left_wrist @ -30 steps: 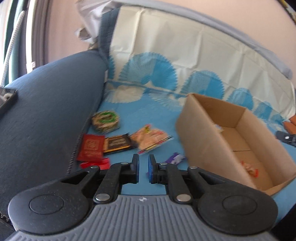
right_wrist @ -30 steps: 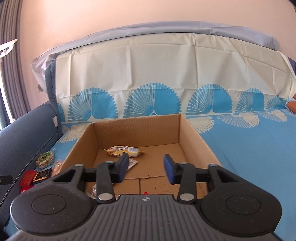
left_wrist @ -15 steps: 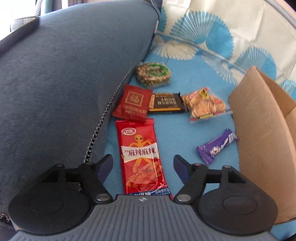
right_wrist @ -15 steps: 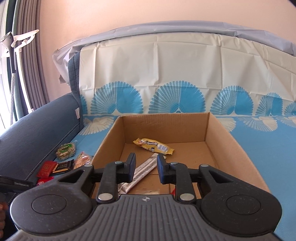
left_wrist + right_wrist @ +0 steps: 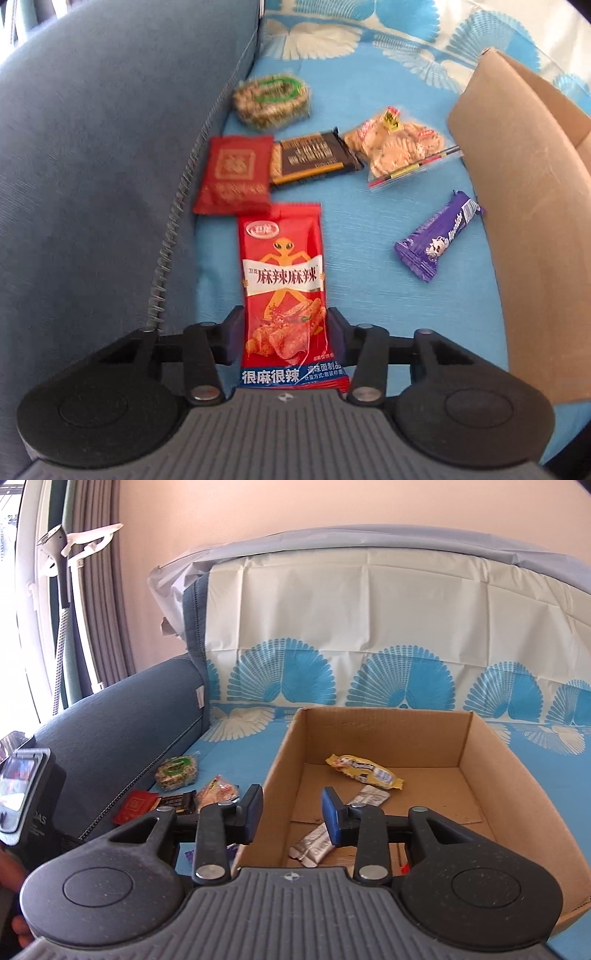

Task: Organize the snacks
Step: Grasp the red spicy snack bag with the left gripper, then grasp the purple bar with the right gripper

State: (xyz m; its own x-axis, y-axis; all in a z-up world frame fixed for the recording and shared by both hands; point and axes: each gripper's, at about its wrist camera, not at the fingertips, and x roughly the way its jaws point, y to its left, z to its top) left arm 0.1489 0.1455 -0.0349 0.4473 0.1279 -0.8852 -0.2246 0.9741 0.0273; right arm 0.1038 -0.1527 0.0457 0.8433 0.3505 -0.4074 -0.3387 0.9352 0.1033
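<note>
1. A sofa seat covered with a blue cloth (image 5: 369, 206) printed with fan shapes; a dark blue armrest (image 5: 103, 147) runs along its left side, and the right wrist view alone shows the peach wall (image 5: 295, 513) and grey curtains (image 5: 99, 602) behind.
2. Only the right wrist view looks into the cardboard box (image 5: 280, 771): a yellow wrapped snack (image 5: 364, 771) and a silver wrapper (image 5: 340, 827) lie on its floor. The left wrist view sees just the box's outer wall (image 5: 524, 206).
3. Only the left wrist view shows the long red packet (image 5: 284, 284) in full, lying flat on the cloth.
4. The left gripper (image 5: 284, 328) points down along the seat, its fingers set on either side of the packet's lower half, at or very near its edges; whether they press it is unclear.
5. The right gripper (image 5: 291, 812) hovers level at the box's near left corner, parted with nothing between its fingers.
6. The red packet reads "麻辣麻辣" and "很麻很辣". Beyond it lie a small red sachet (image 5: 234, 177), a dark bar (image 5: 314, 157), a clear cracker bag (image 5: 399, 147), a round green-labelled snack (image 5: 271, 99) and a purple bar (image 5: 436, 236); their print is too blurred to read.
</note>
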